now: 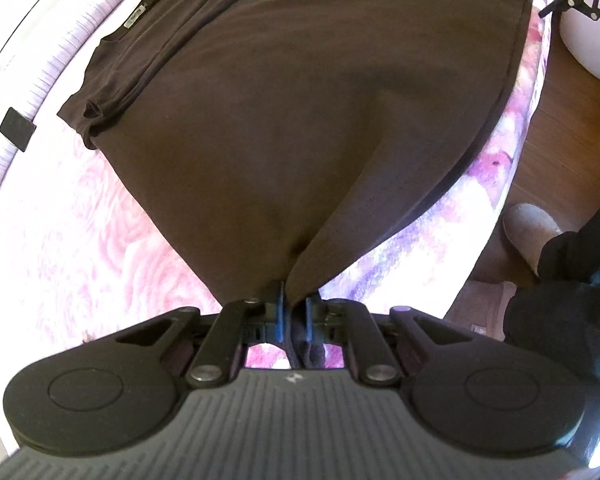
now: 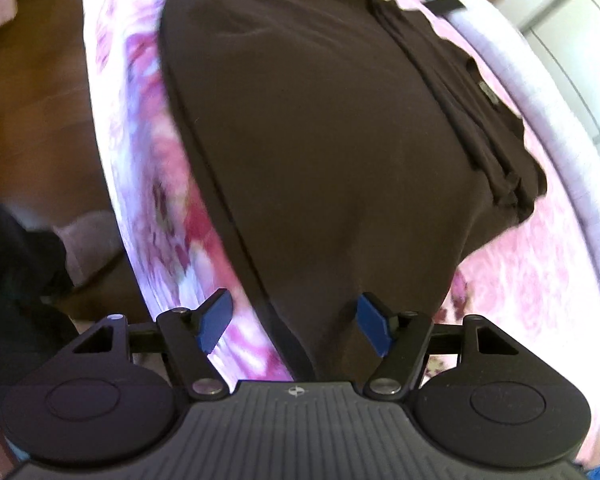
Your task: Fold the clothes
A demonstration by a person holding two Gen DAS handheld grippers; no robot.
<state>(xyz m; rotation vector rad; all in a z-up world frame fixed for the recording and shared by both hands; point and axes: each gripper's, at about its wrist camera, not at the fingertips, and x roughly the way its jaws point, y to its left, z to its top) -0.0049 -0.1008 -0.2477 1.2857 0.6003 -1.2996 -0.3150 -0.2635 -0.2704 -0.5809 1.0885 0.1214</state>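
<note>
A dark brown T-shirt [image 1: 300,112] lies spread on a pink floral bed cover [image 1: 80,240], sleeves folded in, neck label at the far side. My left gripper [image 1: 293,312] is shut on a bottom corner of the shirt, and the cloth rises in a fold toward it. In the right wrist view the same shirt [image 2: 320,140] fills the middle. My right gripper [image 2: 296,324] is open, its blue pads [image 2: 216,320] standing either side of the shirt's hem corner without closing on it.
The bed's edge runs along a wooden floor [image 1: 560,120]. A white container [image 1: 592,32] stands on the floor. The person's slipper [image 1: 532,232] and dark trouser leg [image 1: 572,300] are beside the bed. A small black square [image 1: 17,129] lies near the headboard side.
</note>
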